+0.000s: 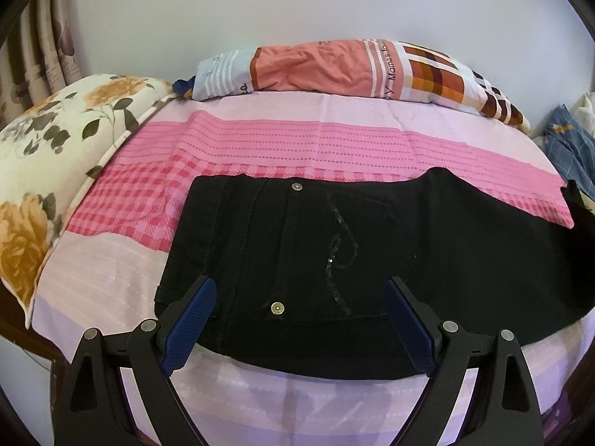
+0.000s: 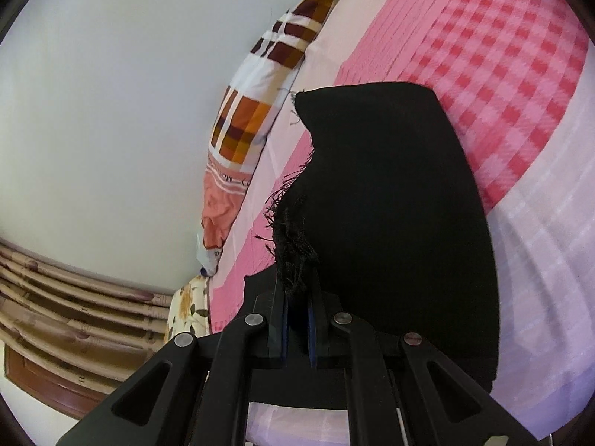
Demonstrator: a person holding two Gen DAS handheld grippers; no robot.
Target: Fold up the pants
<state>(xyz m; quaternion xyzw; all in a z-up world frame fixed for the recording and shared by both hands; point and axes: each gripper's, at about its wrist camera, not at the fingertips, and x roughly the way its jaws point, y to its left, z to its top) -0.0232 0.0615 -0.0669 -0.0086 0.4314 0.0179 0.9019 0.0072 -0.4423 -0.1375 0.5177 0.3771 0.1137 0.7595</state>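
Black pants (image 1: 334, 245) lie flat on the pink bed sheet (image 1: 260, 141), waistband end to the left with two metal rivets and a sequin pattern on a pocket. My left gripper (image 1: 299, 293) is open, hovering just above the waist part, blue pads on either side. In the right wrist view my right gripper (image 2: 297, 297) is shut on the frayed leg hem of the pants (image 2: 390, 204), lifting it off the bed so the black cloth hangs in front of the camera.
A patchwork pillow (image 1: 334, 67) lies along the wall at the bed's far side. A floral pillow (image 1: 48, 156) sits at the left edge. Blue checked fabric (image 1: 569, 148) lies at the right. Curtains (image 2: 74, 297) hang beyond the bed's head.
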